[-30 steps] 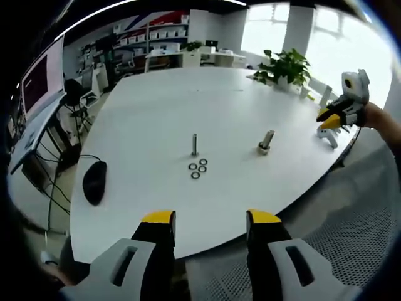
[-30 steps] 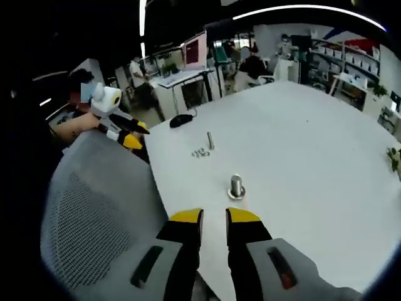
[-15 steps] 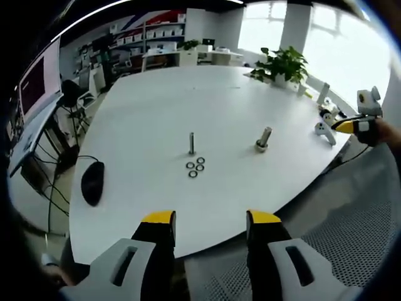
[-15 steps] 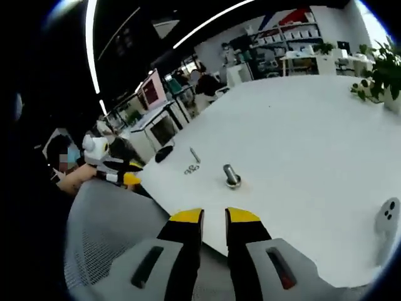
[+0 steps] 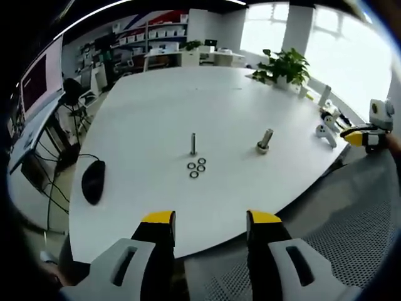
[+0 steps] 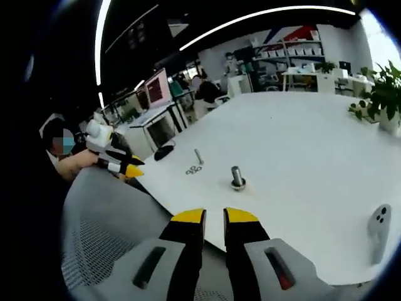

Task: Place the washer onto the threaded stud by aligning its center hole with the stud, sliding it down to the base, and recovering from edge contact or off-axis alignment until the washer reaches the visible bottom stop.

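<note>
A thin threaded stud (image 5: 193,143) stands upright mid-table, with several loose washers (image 5: 197,168) lying just in front of it. A thicker bolt (image 5: 264,142) stands to its right. My left gripper (image 5: 210,223) hangs open and empty off the near table edge, well short of the washers. In the right gripper view the stud (image 6: 198,156), washers (image 6: 192,169) and bolt (image 6: 237,177) lie ahead of my right gripper (image 6: 214,216), whose yellow-tipped jaws are close together with nothing between them. The right gripper (image 5: 369,132) appears at the table's right edge, and the left gripper (image 6: 119,164) at the left.
The white table (image 5: 156,106) carries a black mouse (image 5: 94,181) at the left, a potted plant (image 5: 285,66) at the far right and white controllers (image 5: 326,128) by the right edge. A grey mesh chair back (image 6: 106,238) lies under the right gripper. Desks and shelves stand behind.
The right gripper has drawn back from the table's right edge and its view has swung, with the stud and bolt still ahead. The left gripper and the table's objects have stayed put.
</note>
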`<state>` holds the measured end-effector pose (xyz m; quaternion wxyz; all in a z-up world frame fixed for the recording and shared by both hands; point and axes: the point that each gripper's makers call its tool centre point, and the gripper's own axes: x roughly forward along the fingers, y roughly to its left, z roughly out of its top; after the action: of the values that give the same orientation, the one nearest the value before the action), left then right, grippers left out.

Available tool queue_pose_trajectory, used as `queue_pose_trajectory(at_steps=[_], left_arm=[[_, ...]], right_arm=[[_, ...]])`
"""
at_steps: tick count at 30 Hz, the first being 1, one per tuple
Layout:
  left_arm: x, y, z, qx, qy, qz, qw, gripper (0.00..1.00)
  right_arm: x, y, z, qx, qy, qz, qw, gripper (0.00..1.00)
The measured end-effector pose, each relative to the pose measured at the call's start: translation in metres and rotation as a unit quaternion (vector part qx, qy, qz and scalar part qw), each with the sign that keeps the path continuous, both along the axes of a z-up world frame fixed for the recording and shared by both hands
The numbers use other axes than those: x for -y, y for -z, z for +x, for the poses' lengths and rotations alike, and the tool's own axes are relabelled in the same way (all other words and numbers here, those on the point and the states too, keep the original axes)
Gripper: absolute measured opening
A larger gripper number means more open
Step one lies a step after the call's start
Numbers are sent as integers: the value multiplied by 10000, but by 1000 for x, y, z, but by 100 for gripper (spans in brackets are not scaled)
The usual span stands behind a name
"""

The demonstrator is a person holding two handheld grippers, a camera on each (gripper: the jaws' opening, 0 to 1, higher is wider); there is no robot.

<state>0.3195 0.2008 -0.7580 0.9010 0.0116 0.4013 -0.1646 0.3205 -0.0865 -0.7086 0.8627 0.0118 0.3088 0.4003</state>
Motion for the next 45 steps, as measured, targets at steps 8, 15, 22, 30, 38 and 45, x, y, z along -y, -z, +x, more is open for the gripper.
queue_pose_trajectory(at_steps=[8, 15, 22, 30, 38, 45], left_arm=[[-2, -1, 1, 27, -86, 27, 10000, 43], [1, -3, 2, 73, -70, 13, 9999, 43], [1, -14, 7, 372, -105, -20, 9993, 43], [13, -33, 10, 568, 436, 197, 9972, 27], [14, -44, 42, 611, 702, 276, 9953, 27], [12, -34, 66, 323, 1152, 682, 9905, 26]], right_arm=[[-7, 7, -3, 317, -557, -410, 9971, 9], [-2, 12, -3, 78, -389, -323, 9987, 10], [-1, 13, -2, 5, -366, -242, 9990, 10], [9, 15, 0, -55, -216, -187, 9996, 10], [10, 12, 1, 39, -170, -161, 9997, 10], [19, 14, 4, -54, 32, -60, 10000, 10]])
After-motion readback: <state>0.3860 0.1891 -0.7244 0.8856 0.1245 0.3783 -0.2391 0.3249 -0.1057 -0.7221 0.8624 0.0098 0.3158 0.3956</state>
